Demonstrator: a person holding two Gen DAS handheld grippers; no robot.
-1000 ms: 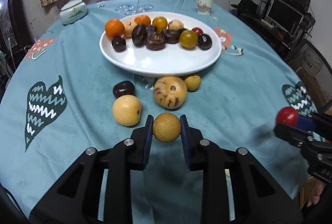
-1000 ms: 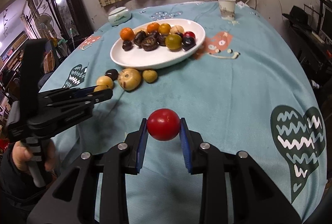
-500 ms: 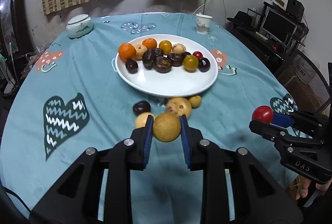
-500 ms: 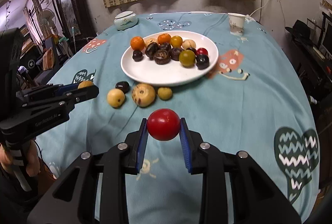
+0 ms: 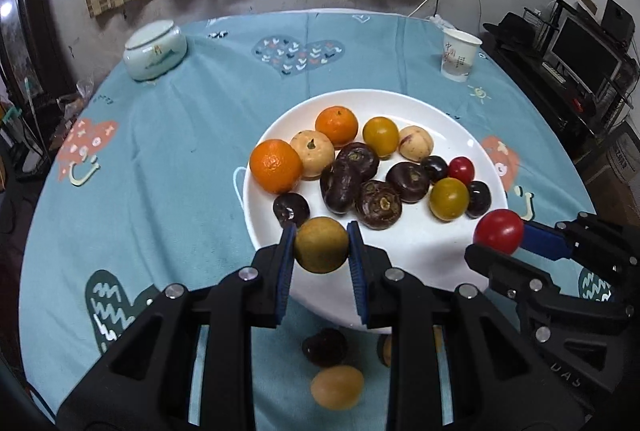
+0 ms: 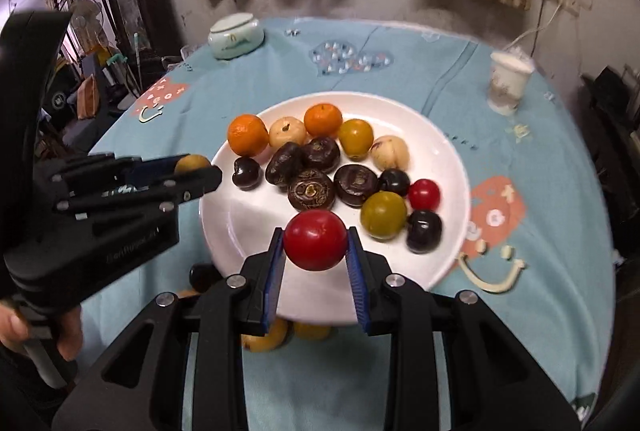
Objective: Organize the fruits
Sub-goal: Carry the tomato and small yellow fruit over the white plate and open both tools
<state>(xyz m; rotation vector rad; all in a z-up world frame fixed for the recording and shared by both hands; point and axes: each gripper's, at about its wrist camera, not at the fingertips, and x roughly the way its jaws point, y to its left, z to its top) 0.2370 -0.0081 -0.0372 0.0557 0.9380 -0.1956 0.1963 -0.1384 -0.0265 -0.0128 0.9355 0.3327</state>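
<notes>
A white plate (image 5: 420, 243) (image 6: 248, 231) on the blue cloth holds several fruits: oranges, yellow ones, dark ones and a small red one (image 5: 461, 170). My left gripper (image 5: 321, 245) is shut on a tan round fruit (image 5: 321, 244) and holds it above the plate's near-left rim; it also shows in the right wrist view (image 6: 192, 164). My right gripper (image 6: 315, 241) is shut on a red round fruit (image 6: 315, 240) above the plate's near part; it also shows in the left wrist view (image 5: 499, 231).
Loose fruits lie on the cloth in front of the plate: a dark one (image 5: 324, 347), a yellow one (image 5: 337, 387) and more under the fingers (image 6: 266, 339). A paper cup (image 5: 460, 55) stands back right, a lidded ceramic jar (image 5: 155, 51) back left.
Both grippers have risen and moved forward with their fruits, from over the cloth in front of the plate to over the plate. The loose fruits now lie below and behind the fingertips.
</notes>
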